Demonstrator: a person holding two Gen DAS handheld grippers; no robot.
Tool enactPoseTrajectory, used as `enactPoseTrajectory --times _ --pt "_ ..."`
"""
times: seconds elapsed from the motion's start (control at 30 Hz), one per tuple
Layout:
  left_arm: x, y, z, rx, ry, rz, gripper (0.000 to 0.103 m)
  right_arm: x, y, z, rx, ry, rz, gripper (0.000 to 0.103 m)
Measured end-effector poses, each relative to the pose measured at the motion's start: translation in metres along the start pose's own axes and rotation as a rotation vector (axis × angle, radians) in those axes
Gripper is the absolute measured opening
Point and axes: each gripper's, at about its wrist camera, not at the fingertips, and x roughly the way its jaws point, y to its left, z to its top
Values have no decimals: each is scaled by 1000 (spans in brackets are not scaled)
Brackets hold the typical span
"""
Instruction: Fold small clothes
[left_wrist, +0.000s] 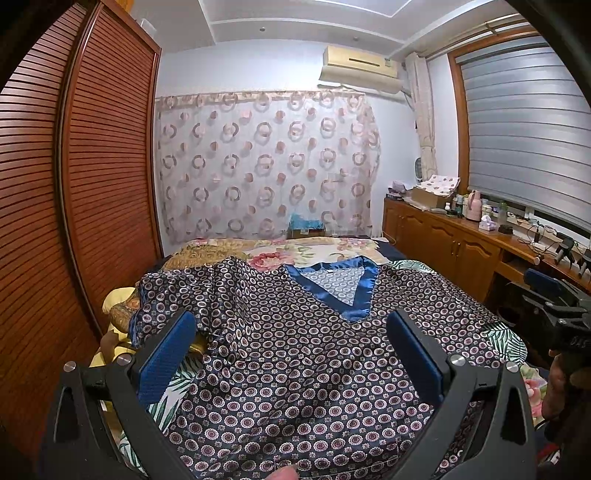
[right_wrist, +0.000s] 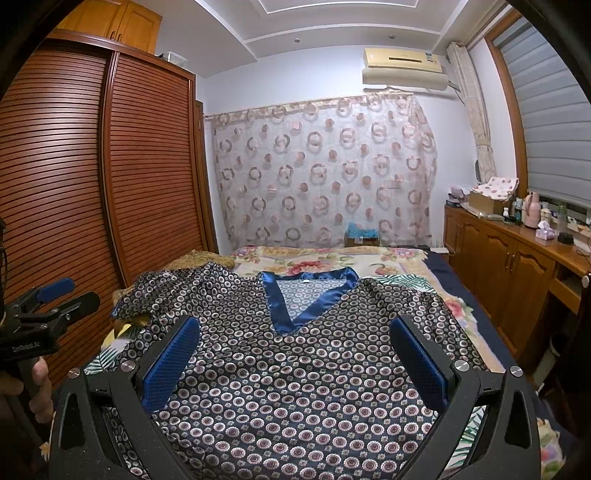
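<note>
A dark satin top (left_wrist: 295, 354) (right_wrist: 295, 369) with small ring patterns and a blue V-neck trim (left_wrist: 354, 299) (right_wrist: 295, 310) lies spread face up on the bed. Its left sleeve (left_wrist: 173, 291) (right_wrist: 166, 291) is bunched over a yellow pillow. My left gripper (left_wrist: 291, 325) hovers open above the top's lower left part, nothing between its blue pads. My right gripper (right_wrist: 295, 328) is open too, over the middle of the top below the neckline. Each gripper shows at the edge of the other's view, the right (left_wrist: 554, 295) and the left (right_wrist: 51, 299), held by a hand.
The bed (right_wrist: 369, 258) carries a floral cover. A slatted wooden wardrobe (left_wrist: 92, 184) stands close on the left. A wooden cabinet (right_wrist: 517, 266) with bottles and boxes runs along the right, under a blinded window. A patterned curtain (left_wrist: 266, 166) hangs behind.
</note>
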Motion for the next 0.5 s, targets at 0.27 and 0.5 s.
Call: enactPoseTrajectory --times 0.27,0.5 --pt "-1 0 2 2 0 0 103 -1 0 0 1 -1 1 103" --pt "-2 -2 3 5 -1 2 103 0 1 -1 4 1 4 103"
